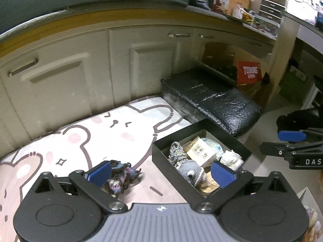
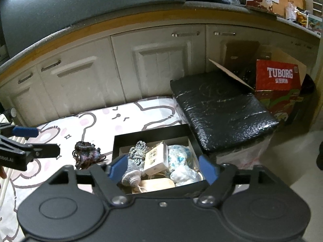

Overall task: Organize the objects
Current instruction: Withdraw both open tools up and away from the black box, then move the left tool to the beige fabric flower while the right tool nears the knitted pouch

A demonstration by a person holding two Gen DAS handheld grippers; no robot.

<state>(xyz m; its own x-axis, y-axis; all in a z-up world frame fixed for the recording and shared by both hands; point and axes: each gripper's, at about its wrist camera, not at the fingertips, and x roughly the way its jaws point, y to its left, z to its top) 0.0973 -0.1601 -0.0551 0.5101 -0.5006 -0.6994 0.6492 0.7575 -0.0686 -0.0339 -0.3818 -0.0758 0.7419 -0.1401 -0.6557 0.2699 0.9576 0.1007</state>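
A black open box [image 1: 161,159] [image 2: 153,132] sits on a pink cartoon mat [image 1: 80,141] [image 2: 66,133]. It holds a grey crochet toy [image 1: 190,172] [image 2: 131,175], a twisted grey-white cord [image 1: 176,151] [image 2: 138,150], a small cream carton [image 1: 201,153] [image 2: 156,158], a blue-white ball [image 2: 179,156] and a white bundle [image 1: 232,158] [image 2: 183,176]. A dark multicolour yarn piece [image 1: 121,176] [image 2: 86,154] lies on the mat left of the box. My left gripper [image 1: 161,174] is open and empty, between the yarn and the box. My right gripper [image 2: 163,166] is open and empty over the box.
White cabinet doors [image 1: 80,80] [image 2: 141,70] stand behind the mat. A black wrapped block [image 1: 218,100] [image 2: 222,109] sits right of the box, with a red Tuborg carton [image 1: 249,73] [image 2: 278,76] behind it. A cluttered counter [image 1: 242,18] runs above.
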